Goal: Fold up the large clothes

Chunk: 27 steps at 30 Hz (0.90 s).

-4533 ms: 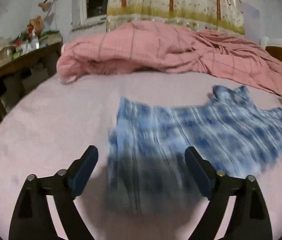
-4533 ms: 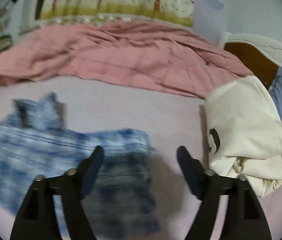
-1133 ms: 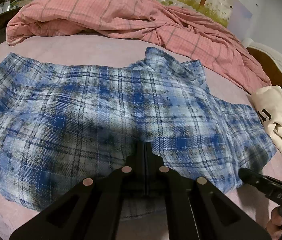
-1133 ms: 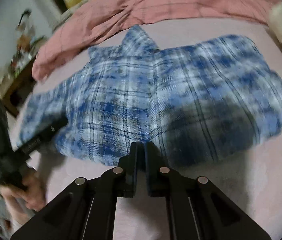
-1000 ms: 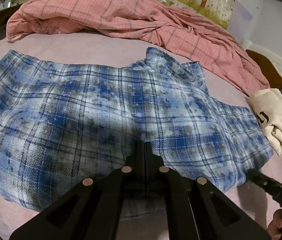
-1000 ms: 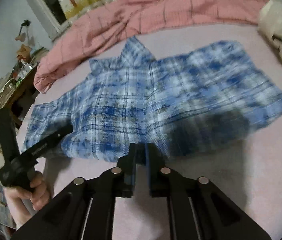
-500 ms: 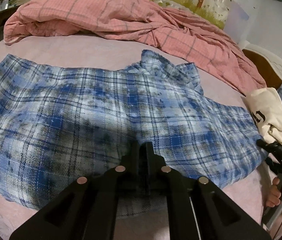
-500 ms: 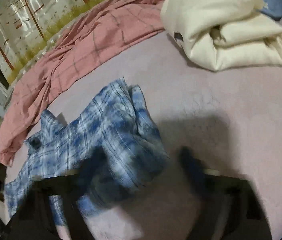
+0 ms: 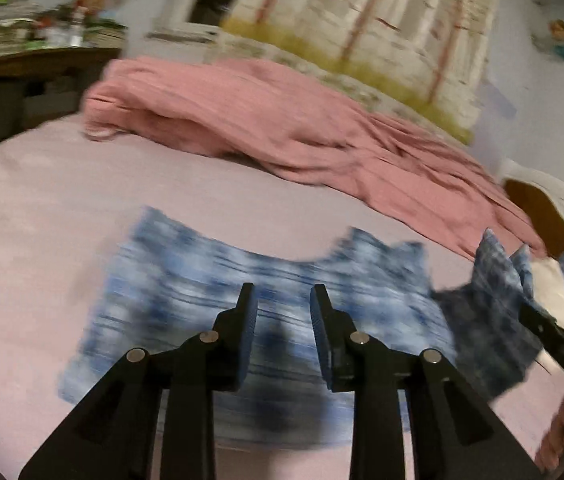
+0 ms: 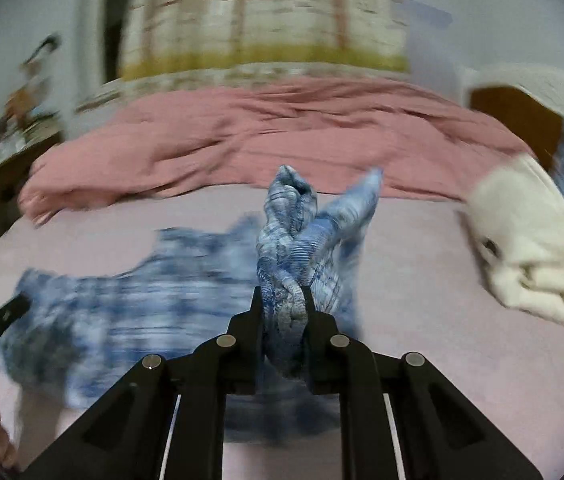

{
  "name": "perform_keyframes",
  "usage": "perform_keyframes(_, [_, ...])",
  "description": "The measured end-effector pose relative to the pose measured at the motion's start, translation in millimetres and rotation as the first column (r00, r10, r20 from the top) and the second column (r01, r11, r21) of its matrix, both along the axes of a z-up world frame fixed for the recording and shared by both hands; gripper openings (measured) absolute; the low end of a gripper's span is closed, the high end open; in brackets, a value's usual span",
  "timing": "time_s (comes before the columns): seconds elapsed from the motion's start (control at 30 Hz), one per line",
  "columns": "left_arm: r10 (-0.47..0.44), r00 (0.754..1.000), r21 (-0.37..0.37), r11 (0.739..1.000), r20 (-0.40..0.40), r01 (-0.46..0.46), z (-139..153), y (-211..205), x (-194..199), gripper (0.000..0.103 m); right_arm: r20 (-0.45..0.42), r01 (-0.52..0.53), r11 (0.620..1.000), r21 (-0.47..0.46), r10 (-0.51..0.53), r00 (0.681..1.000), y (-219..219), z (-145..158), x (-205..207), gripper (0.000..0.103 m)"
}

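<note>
Now, on my left, the left gripper (image 9: 283, 300) hangs above the bed (image 9: 34, 208) with its fingers (image 9: 247, 320) a little apart — they have just been opening, and nothing sits between them. Below it the blue plaid shirt (image 9: 210, 280) lies spread on the pink sheet, the pink blanket (image 9: 266, 128) heaped behind. On my right, the right gripper (image 10: 282, 300) has just closed, pinching a raised bunch of that shirt — a cream garment (image 10: 530, 256) lies beyond.

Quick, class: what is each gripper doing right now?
Left gripper: open, just opening, nothing between its jaws.
Right gripper: just closed on the plaid shirt.
</note>
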State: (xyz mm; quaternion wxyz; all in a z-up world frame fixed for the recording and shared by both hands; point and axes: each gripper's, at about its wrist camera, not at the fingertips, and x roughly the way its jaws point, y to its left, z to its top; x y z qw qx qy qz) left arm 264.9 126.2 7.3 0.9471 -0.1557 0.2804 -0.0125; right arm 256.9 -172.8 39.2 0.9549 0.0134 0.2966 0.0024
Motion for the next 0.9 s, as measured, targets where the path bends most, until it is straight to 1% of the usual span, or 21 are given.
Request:
perform_keyframes(0.07, [0.033,0.999,-0.02,0.999,-0.005,-0.034,0,14,-1,0.026,-0.032,-0.045,0.999,0.004,0.045,0.998,28,-6,7,0.015])
perform_keyframes(0.13, [0.027,1.0,-0.065,0.998,-0.013,-0.028,-2,22,-1,0.026,-0.094,-0.078,0.995,0.065,0.084,0.992,54,-22,18,0.015])
perform_keyframes(0.17, [0.025,1.0,-0.075,0.997,-0.015,-0.026,-3,24,-1,0.026,-0.122,-0.091,0.991,0.099,0.103,0.987,64,-31,21,0.015])
perform_keyframes(0.2, [0.026,1.0,-0.074,0.997,-0.015,-0.027,-4,23,-1,0.026,-0.144,-0.099,0.989,0.111,0.114,0.983,73,-40,24,0.016])
perform_keyframes(0.3, [0.022,0.999,-0.04,0.999,-0.025,-0.023,-6,21,0,0.026,-0.197,-0.086,0.993,0.077,0.1,0.975,91,-73,36,0.015])
perform_keyframes(0.37, [0.009,0.999,-0.026,1.0,-0.034,-0.01,-7,14,4,0.026,-0.211,-0.116,0.99,0.086,0.132,0.969,94,-85,34,0.016])
perform_keyframes(0.43, [0.002,0.999,-0.022,1.0,-0.038,-0.002,-6,8,5,0.026,-0.203,-0.17,0.981,0.095,0.186,0.961,94,-80,26,0.023])
perform_keyframes(0.47, [-0.002,0.999,-0.02,1.0,-0.037,0.001,-6,6,5,0.027,-0.207,-0.202,0.973,0.113,0.222,0.953,94,-76,20,0.026])
perform_keyframes(0.53, [0.006,1.0,-0.006,1.0,-0.03,-0.006,-4,4,3,0.03,-0.219,-0.243,0.958,0.154,0.273,0.937,91,-73,11,0.041])
perform_keyframes(0.6, [0.028,0.999,0.018,0.999,-0.023,-0.028,0,4,1,0.04,-0.224,-0.277,0.946,0.171,0.311,0.924,86,-70,0,0.05])
perform_keyframes(0.67, [0.062,0.998,0.046,0.997,-0.004,-0.061,5,6,-4,0.047,-0.214,-0.289,0.941,0.176,0.324,0.922,81,-64,-7,0.051])
perform_keyframes(0.7, [0.077,0.997,0.056,0.995,0.007,-0.077,7,7,-6,0.053,-0.186,-0.277,0.943,0.183,0.309,0.933,75,-57,-8,0.051])
perform_keyframes(0.73, [0.096,0.995,0.066,0.993,0.015,-0.096,9,10,-9,0.057,-0.157,-0.26,0.948,0.183,0.29,0.944,71,-49,-11,0.051])
perform_keyframes(0.77, [0.11,0.994,0.071,0.991,0.013,-0.111,8,13,-9,0.064,-0.12,-0.226,0.959,0.17,0.248,0.961,64,-40,-8,0.051])
perform_keyframes(0.8, [0.123,0.992,0.073,0.99,0.008,-0.124,7,16,-9,0.068,-0.103,-0.188,0.97,0.15,0.205,0.973,58,-33,-2,0.051])
perform_keyframes(0.83, [0.14,0.99,0.074,0.987,-0.003,-0.139,6,21,-8,0.069,-0.102,-0.16,0.978,0.137,0.174,0.979,54,-30,4,0.051])
perform_keyframes(0.87, [0.16,0.987,0.077,0.984,-0.016,-0.159,4,26,-7,0.073,-0.107,-0.135,0.984,0.12,0.148,0.983,51,-28,14,0.051])
perform_keyframes(0.9, [0.184,0.982,0.083,0.98,-0.035,-0.181,2,32,-5,0.076,-0.131,-0.105,0.992,0.076,0.115,0.985,49,-29,29,0.053])
